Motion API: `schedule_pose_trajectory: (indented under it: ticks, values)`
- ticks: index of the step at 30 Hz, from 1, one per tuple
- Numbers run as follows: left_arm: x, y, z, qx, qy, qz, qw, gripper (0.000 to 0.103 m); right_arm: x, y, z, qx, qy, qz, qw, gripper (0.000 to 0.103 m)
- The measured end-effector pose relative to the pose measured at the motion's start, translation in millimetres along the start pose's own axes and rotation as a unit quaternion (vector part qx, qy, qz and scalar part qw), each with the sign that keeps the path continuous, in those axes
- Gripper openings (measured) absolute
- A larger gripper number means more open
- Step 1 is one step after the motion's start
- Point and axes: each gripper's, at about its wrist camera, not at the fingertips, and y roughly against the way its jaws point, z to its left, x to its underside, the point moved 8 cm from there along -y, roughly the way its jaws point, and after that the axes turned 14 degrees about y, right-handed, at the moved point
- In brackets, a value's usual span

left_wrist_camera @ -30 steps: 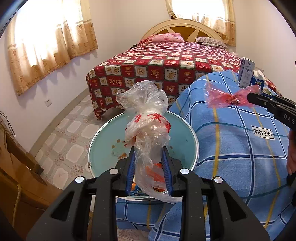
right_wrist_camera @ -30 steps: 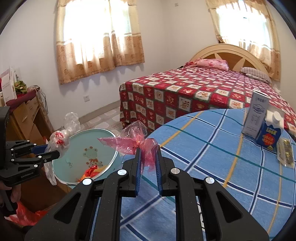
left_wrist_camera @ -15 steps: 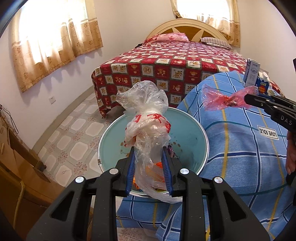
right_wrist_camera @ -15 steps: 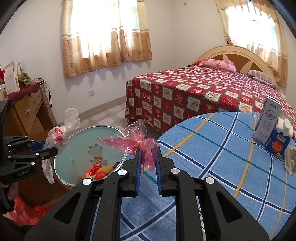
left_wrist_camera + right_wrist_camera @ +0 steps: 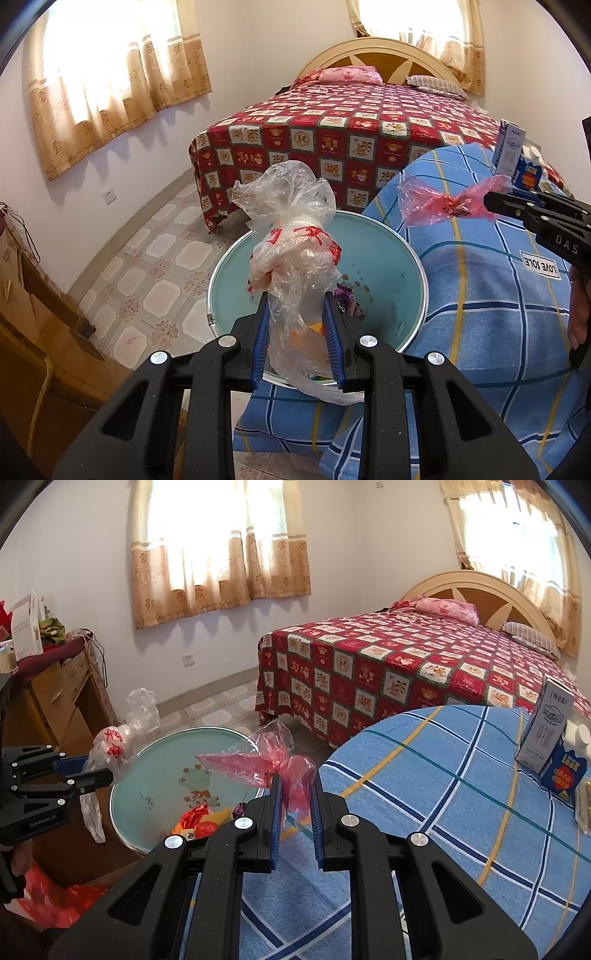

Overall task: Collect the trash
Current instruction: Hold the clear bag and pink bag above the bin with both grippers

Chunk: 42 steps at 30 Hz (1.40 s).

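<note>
My left gripper is shut on a crumpled clear plastic bag with red print, held above the round teal bin beside the table. In the right wrist view the same clear bag and left gripper hang at the bin's left rim. My right gripper is shut on a scrunched pink plastic bag, which hangs over the blue checked tablecloth at its edge, close to the bin. Red and orange wrappers lie inside the bin.
A white carton and a blue carton stand at the table's far right. A bed with a red patterned cover lies beyond. A wooden cabinet stands left, with red bags below it.
The right gripper with the pink bag has drifted slightly towards the bin. The left gripper holds its bag almost still over the bin.
</note>
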Motion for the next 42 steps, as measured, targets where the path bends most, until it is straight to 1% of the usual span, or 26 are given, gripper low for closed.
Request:
schedule_pose_trajectory:
  ticks: [23, 42]
  values:
    - [-7.2, -0.4, 25.1, -0.027, 0.02, -0.009, 0.9994, 0.029, -11.2, -18.9, 19.4, -0.017, 0.023, 0.006, 1.0, 0.015]
    - [-8.2, -1.4, 38.9, -0.032, 0.031, -0.01, 0.9989, 0.029, -16.3, -27.6, 32.8, -0.025, 0.04, 0.011, 0.999, 0.015]
